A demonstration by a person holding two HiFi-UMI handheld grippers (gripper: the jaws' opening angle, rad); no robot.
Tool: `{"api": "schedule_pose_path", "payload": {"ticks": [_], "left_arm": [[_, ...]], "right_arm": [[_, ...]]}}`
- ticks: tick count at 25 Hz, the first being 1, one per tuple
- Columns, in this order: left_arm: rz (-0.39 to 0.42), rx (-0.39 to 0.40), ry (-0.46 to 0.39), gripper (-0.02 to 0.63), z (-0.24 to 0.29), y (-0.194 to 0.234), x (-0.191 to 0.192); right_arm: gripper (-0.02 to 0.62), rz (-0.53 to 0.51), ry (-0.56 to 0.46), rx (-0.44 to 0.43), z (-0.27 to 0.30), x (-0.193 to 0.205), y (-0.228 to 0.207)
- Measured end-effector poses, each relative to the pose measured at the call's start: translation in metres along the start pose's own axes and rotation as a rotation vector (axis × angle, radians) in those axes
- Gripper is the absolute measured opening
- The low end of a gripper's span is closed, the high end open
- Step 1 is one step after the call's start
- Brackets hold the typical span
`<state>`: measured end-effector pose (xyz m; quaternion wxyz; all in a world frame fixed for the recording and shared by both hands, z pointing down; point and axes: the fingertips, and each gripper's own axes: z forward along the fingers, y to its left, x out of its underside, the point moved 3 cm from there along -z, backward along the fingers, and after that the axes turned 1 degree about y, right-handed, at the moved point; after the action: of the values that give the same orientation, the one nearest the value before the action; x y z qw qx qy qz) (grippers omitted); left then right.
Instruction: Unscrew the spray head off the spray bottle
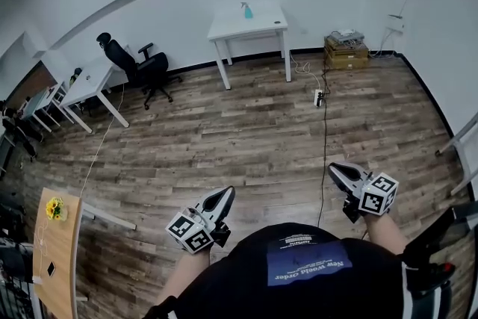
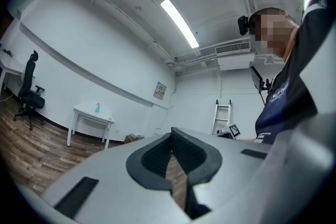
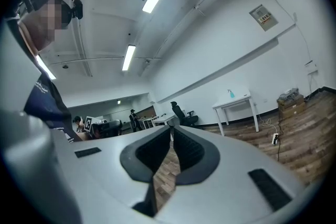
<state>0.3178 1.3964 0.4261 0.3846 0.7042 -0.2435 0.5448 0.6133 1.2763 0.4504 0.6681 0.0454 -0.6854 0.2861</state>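
Observation:
A small blue spray bottle (image 1: 247, 10) stands on a white table (image 1: 258, 25) against the far wall, far from both grippers. It shows tiny in the left gripper view as the spray bottle (image 2: 97, 107) and in the right gripper view as the spray bottle (image 3: 230, 94). My left gripper (image 1: 226, 194) is held close to the person's body at the lower middle, jaws shut with nothing in them. My right gripper (image 1: 334, 169) is at the lower right, also shut and empty. Both point out over the wooden floor.
A black office chair (image 1: 138, 67) and white desks (image 1: 89, 82) stand at the left. Cardboard boxes (image 1: 345, 50) sit by the far wall, and a power strip (image 1: 319, 96) with a cable lies on the floor. A wooden desk (image 1: 54, 250) is near left.

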Motion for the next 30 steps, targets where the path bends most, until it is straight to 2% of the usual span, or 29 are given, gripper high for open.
{"api": "schedule_pose_path", "payload": {"ticks": [7, 10, 13, 18, 25, 30], "left_arm": [[-0.032, 0.040, -0.011, 0.003, 0.009, 0.043, 0.000], [-0.051, 0.073, -0.025, 0.003, 0.011, 0.078, -0.007], [-0.078, 0.098, -0.041, 0.004, 0.011, 0.120, -0.021], [-0.057, 0.139, -0.035, 0.003, 0.002, 0.185, -0.050], [-0.058, 0.130, -0.032, 0.003, -0.019, 0.261, -0.065], [-0.078, 0.069, -0.043, 0.003, -0.028, 0.306, -0.078]], "right_arm": [[-0.002, -0.011, 0.006, 0.043, 0.031, -0.002, -0.009], [-0.002, -0.034, -0.013, 0.077, 0.057, -0.015, -0.013], [-0.002, -0.011, -0.041, 0.099, 0.092, -0.023, -0.011], [-0.002, -0.017, -0.062, 0.121, 0.158, -0.034, 0.005], [-0.002, 0.005, -0.028, 0.090, 0.248, -0.031, 0.016], [-0.002, 0.006, -0.015, 0.050, 0.298, -0.042, 0.009]]}}
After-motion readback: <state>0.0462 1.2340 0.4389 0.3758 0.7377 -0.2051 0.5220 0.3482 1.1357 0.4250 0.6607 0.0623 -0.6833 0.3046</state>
